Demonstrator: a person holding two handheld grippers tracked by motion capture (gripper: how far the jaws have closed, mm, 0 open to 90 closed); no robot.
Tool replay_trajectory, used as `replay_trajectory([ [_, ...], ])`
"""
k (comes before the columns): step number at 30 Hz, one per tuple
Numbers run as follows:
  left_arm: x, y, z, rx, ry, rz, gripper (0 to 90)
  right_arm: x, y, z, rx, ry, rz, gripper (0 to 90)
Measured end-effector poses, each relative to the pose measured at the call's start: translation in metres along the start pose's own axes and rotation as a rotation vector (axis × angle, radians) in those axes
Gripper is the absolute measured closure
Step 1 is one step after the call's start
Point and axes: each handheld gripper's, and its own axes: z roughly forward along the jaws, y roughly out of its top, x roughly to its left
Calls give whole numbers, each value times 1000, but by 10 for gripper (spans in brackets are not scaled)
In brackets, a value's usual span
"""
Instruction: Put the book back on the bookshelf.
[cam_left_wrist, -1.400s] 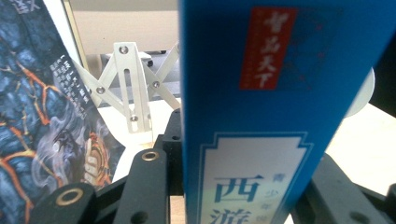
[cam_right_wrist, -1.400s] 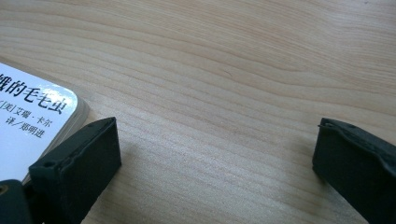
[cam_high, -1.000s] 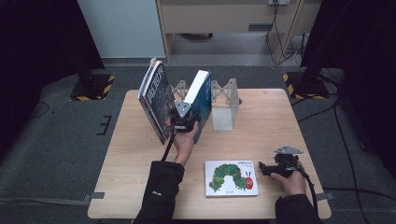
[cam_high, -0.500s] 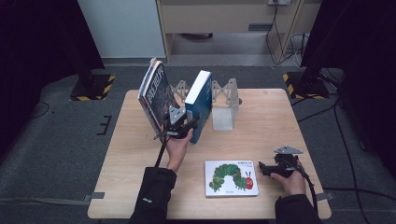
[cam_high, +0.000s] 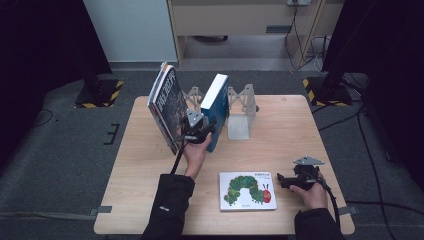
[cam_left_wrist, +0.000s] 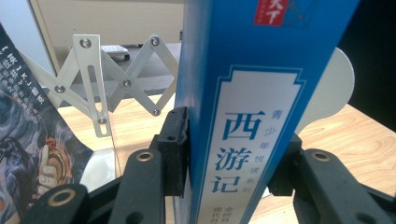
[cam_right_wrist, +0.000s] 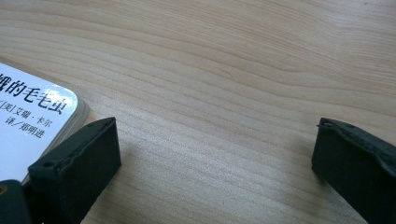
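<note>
A blue book (cam_high: 218, 105) stands tilted on the table beside the metal scissor rack (cam_high: 241, 100). My left gripper (cam_high: 198, 128) is shut on its spine. In the left gripper view the blue book (cam_left_wrist: 252, 107) is clamped between both pads (cam_left_wrist: 175, 147), and the left gripper (cam_left_wrist: 233, 161) reaches it from below. A dark illustrated book (cam_high: 167, 107) leans just left of it. A white caterpillar picture book (cam_high: 247, 191) lies flat near the front. My right gripper (cam_high: 283, 180) is open at its right edge, and the right gripper (cam_right_wrist: 217, 133) straddles bare wood beside the book's corner (cam_right_wrist: 32, 121).
The rack's clear end plate (cam_high: 237, 127) stands right of the blue book. In the left gripper view the rack's scissor links (cam_left_wrist: 107, 84) and the dark book (cam_left_wrist: 28, 154) sit close by. The table's front edge (cam_high: 225, 231) is near my forearms.
My left hand has shifted slightly sideways and back, still holding the blue book at about the same tilt. The right gripper and the caterpillar book have not moved.
</note>
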Motion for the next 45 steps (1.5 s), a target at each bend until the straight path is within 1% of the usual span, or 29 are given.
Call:
replay_trajectory([
  [6,0,3,7,2,7,-5,573,0,0,0,0,0,0,15],
  [8,0,2,7,-2,2,0,571,0,0,0,0,1,0,14],
  [11,1,-2,5,-21,-11,14,563,0,0,0,0,1,0,14],
  [14,2,-5,1,-33,-21,11,559,0,0,0,0,1,0,15],
  [16,1,-7,-1,-30,-30,-14,556,0,0,0,0,1,0,14],
  [20,1,-5,-1,-21,-27,-17,558,0,0,0,0,-2,0,15],
  [21,0,-3,-1,-7,-22,-16,560,0,0,0,0,-2,-1,15],
  [22,-1,-2,0,-3,-11,-10,562,0,0,0,0,-1,0,15],
  [24,-3,0,2,7,-2,-5,562,0,0,0,0,-1,-1,15],
  [27,-8,2,6,11,-3,-5,559,0,0,0,0,-1,-1,15],
  [31,-10,4,13,13,-6,-8,552,0,0,0,1,-1,-4,15],
  [34,-10,5,16,10,-17,-7,541,0,0,0,0,0,-2,15],
  [37,-8,2,16,-6,-30,12,529,0,0,0,1,0,-3,15],
  [39,-7,-2,12,-18,-53,-7,528,0,0,0,1,0,-3,15],
  [41,-5,-4,8,-15,-67,-23,529,0,0,0,1,0,-3,15],
  [44,-6,-7,4,-13,-80,-22,535,0,0,0,1,0,-3,16],
  [45,-5,-7,4,-12,-81,-32,537,0,0,0,-2,-3,-3,16],
])
